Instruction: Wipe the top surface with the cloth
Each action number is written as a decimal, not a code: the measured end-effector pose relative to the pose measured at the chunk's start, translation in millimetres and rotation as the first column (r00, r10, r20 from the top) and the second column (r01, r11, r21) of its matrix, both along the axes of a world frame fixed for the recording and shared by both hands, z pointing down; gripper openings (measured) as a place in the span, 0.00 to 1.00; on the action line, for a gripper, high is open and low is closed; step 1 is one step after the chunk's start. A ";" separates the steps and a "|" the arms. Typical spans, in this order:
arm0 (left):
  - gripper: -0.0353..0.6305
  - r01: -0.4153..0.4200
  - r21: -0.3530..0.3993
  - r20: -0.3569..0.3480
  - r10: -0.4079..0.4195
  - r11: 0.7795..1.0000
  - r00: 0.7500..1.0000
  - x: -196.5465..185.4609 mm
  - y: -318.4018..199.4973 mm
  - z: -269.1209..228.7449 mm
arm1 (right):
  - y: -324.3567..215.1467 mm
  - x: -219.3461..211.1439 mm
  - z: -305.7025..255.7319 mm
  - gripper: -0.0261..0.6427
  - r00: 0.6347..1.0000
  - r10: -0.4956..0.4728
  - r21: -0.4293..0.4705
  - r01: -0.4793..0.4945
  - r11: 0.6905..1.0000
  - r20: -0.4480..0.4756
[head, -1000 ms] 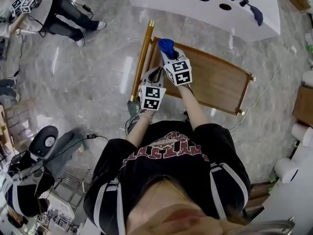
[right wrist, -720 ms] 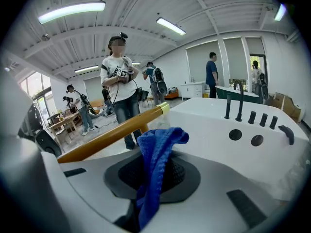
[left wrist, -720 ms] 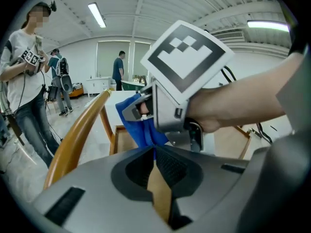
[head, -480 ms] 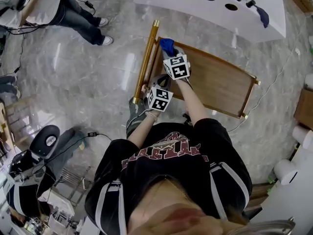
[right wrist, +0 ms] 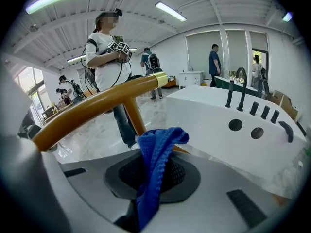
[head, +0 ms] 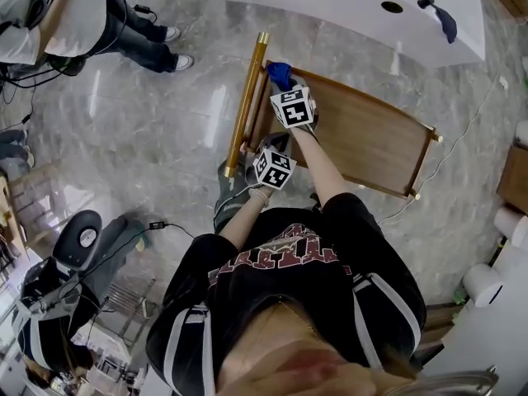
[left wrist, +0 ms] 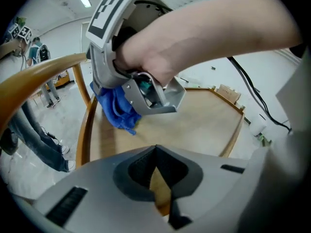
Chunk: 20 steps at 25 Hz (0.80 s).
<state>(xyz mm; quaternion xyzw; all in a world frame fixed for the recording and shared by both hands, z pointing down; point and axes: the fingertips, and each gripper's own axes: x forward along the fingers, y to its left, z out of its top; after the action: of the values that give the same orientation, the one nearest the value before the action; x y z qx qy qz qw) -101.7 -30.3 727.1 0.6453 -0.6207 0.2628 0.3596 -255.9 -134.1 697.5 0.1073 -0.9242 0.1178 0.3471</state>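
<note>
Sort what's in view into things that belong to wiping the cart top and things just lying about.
For the job:
- blue cloth, clamped in the right tongs
- wooden cart top

Lying about:
- white tub with black knobs
- dark rag on the tub's edge
- white rolls at the right edge

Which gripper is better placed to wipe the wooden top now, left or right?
Right: the right gripper has the blue cloth in its jaws at a corner of the wooden top. The left gripper is shut, empty.
</note>
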 end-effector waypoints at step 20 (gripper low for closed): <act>0.12 -0.074 -0.074 0.072 0.080 0.994 0.994 -0.1 5.1 13.6 | -7.5 -4.8 20.3 0.12 0.994 -0.016 0.109 0.028 0.994 -0.109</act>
<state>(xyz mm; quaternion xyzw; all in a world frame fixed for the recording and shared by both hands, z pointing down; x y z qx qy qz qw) -101.7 -25.3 740.7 0.6452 -0.5985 0.3224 0.3486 -260.6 -141.6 717.9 0.1222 -0.9103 0.0567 0.3915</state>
